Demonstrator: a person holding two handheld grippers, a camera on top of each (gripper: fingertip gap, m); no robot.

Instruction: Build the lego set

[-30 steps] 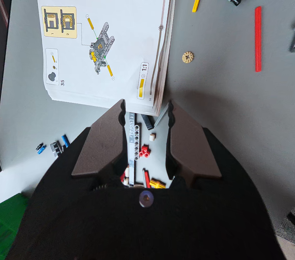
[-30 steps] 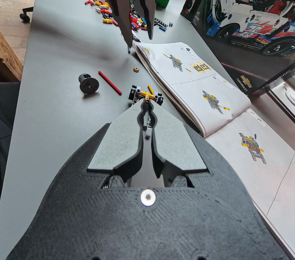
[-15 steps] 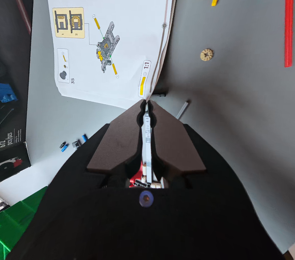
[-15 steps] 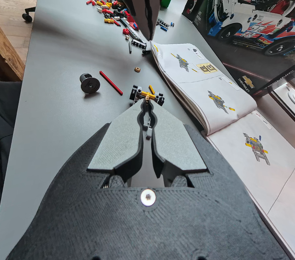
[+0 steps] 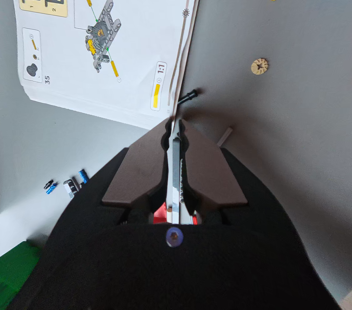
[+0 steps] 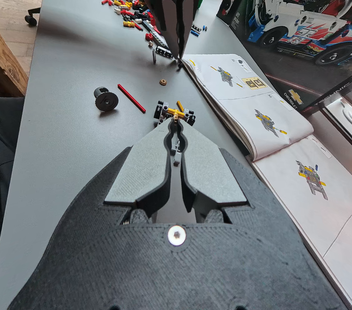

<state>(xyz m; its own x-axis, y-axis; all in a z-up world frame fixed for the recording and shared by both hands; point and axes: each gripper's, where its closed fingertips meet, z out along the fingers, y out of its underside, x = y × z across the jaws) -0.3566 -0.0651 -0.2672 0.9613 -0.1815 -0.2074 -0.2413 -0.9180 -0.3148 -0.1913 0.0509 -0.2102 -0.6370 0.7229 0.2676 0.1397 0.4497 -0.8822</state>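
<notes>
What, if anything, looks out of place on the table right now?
A small black pin seems to poke out from under the instruction booklet at its corner, partly hidden by the pages, so it could be overlooked.

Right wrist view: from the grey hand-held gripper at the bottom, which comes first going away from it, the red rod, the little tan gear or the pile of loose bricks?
From the right hand-held gripper:
1. Long thin red plastic rod, just ahead on the left.
2. Small round tan plastic gear, farther up, near the middle.
3. Pile of loose red, yellow and black bricks, at the table's far end.
</notes>
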